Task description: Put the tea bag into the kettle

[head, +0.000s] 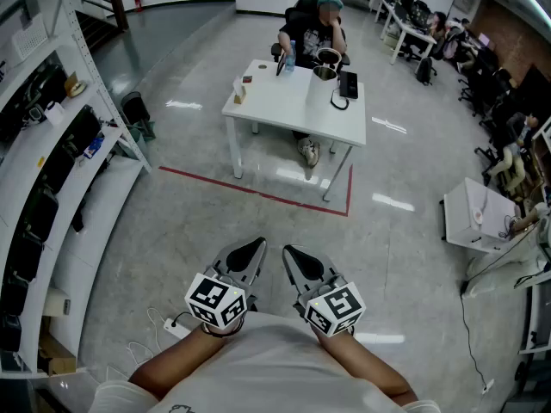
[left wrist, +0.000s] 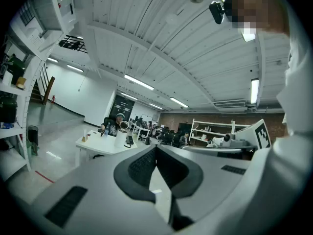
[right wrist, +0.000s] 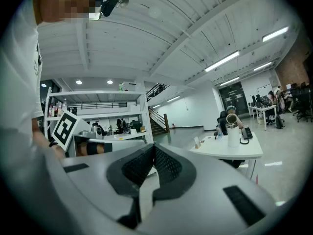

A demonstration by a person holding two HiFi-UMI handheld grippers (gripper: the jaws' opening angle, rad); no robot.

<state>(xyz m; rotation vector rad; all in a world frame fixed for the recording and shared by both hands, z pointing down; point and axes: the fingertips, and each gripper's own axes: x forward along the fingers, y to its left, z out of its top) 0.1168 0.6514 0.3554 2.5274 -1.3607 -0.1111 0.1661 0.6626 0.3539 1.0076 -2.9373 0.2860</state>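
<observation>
Both of your grippers are empty, and neither is near the work yet. The left gripper (head: 255, 248) and the right gripper (head: 291, 253) sit side by side close to your body. They point level, and their tips toe in slightly toward each other. In the left gripper view the jaws of the left gripper (left wrist: 156, 148) are closed with nothing between them. The right gripper view shows the same for the right gripper (right wrist: 152, 147): jaws together and empty.

What matters now is the distance straight ahead. The white bench (head: 275, 101) stands well apart from you, across open floor (head: 172, 127) and beyond a red line (head: 258, 192) marked on it. A person (head: 314, 28) sits at its far side. The kettle (head: 324, 69) stands upright toward the far right part of the bench with its lid tipped open. That puts it a little to the right of your right gripper's line.

The tea bag is too small to make out for certain from here. A small tan thing (head: 239, 95) near the bench's left edge looks like the best candidate. It lies to the left of the kettle and apart from it, roughly in line with your left gripper.

Neither gripper is closer to the bench than the other. My judgement is that you walk up to the bench first. Once there, the left gripper looks better placed for the pick-up, and the kettle's open mouth lies to its right.
</observation>
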